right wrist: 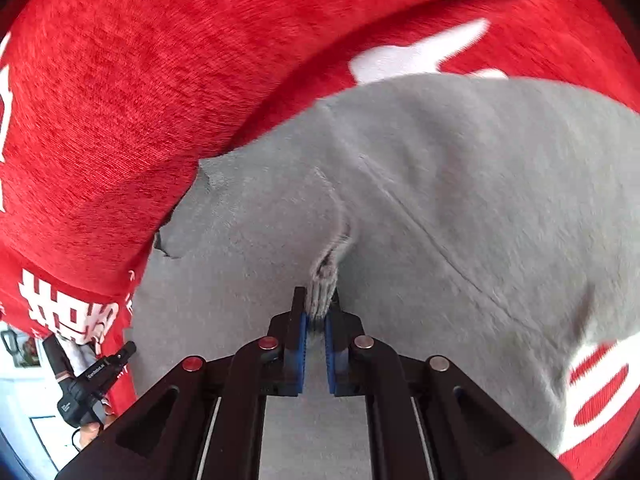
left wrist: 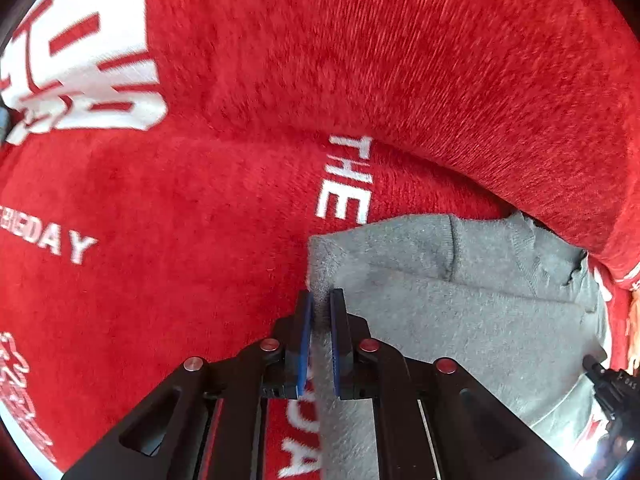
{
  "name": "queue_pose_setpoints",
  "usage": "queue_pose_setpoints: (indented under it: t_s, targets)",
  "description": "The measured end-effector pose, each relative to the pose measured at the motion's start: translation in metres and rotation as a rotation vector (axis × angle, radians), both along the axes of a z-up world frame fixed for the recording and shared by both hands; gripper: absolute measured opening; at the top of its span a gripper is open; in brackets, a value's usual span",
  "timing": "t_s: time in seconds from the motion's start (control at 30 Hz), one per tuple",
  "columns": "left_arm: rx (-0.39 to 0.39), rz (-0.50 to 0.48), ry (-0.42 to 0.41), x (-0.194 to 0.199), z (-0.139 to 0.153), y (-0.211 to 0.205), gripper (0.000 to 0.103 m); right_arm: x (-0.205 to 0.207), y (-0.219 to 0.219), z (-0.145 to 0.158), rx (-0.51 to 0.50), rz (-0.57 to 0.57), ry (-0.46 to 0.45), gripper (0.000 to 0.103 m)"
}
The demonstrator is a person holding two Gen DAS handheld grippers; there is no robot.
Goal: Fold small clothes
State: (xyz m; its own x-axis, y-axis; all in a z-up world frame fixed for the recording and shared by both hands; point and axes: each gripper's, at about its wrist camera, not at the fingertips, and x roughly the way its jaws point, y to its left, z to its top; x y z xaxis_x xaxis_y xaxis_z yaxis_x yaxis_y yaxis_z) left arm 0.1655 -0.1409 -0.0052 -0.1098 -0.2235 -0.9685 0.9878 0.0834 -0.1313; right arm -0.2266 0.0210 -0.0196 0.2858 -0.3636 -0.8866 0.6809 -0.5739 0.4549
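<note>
A small grey knit garment [left wrist: 480, 312] lies on a red fleece blanket [left wrist: 200, 240] with white lettering. My left gripper [left wrist: 322, 294] is shut on the garment's left edge, and grey cloth runs down between its blue pads. In the right wrist view the grey garment [right wrist: 440, 200] fills the middle. There my right gripper [right wrist: 318, 296] is shut on a pinched-up fold of it. The other gripper shows in each view: the right one [left wrist: 612, 388] at the garment's lower right corner, the left one [right wrist: 96, 376] at the lower left with a hand under it.
A thick raised roll of the red blanket [right wrist: 120, 100] curves along the far side of the garment and overlaps its far edge. Past the blanket's edge, a pale room [right wrist: 24, 380] shows at the lower left of the right wrist view.
</note>
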Motion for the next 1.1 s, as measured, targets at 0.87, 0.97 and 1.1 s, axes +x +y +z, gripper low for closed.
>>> queue_pose_setpoints:
  t_s: [0.87, 0.97, 1.1]
  targets:
    - [0.047, -0.118, -0.176, -0.025, 0.012, 0.084, 0.059, -0.004, 0.023, 0.0, 0.085, -0.091, -0.019, 0.012]
    - [0.044, -0.129, -0.209, -0.033, 0.026, 0.091, 0.059, -0.009, 0.036, 0.006, 0.114, -0.103, -0.017, 0.013]
    - [0.038, -0.159, -0.203, -0.056, 0.042, 0.105, 0.064, -0.013, 0.059, 0.011, 0.151, -0.094, -0.024, 0.03]
